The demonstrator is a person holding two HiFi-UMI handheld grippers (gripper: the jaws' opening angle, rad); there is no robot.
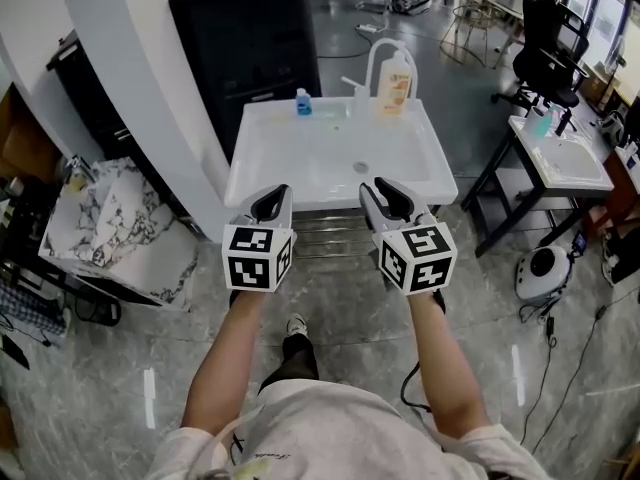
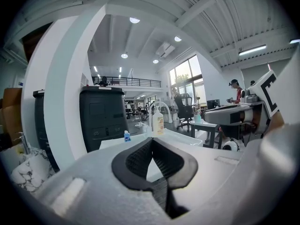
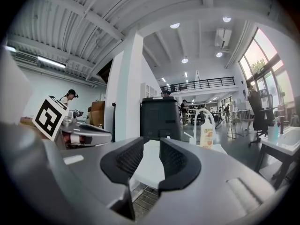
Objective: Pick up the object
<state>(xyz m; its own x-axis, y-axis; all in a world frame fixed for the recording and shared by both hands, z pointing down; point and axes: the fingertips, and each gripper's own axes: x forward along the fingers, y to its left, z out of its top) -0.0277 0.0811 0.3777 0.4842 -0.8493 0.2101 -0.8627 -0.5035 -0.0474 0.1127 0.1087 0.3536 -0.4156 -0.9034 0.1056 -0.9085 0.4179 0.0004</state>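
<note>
A white basin (image 1: pixel 282 173) stands in front of me. On its far rim sit a small blue bottle (image 1: pixel 303 102) and an orange-labelled pump bottle (image 1: pixel 396 83) beside a curved tap (image 1: pixel 378 56). My left gripper (image 1: pixel 274 200) hovers at the basin's near edge, its tips meeting, with nothing in it. My right gripper (image 1: pixel 390 194) hovers beside it, jaws apart and empty. The left gripper view shows the left gripper (image 2: pixel 152 142) aimed toward the blue bottle (image 2: pixel 126 136) and the pump bottle (image 2: pixel 158 122). The right gripper (image 3: pixel 151 145) looks over the basin, with the pump bottle (image 3: pixel 206 132) to its right.
A black cabinet (image 1: pixel 245 38) stands behind the basin, with a white pillar (image 1: pixel 130 58) to its left. Marble slabs (image 1: pixel 120 228) lean at the left. A second basin on a dark table (image 1: pixel 560 158), an office chair (image 1: pixel 545 53) and a round white device (image 1: pixel 545 273) are on the right.
</note>
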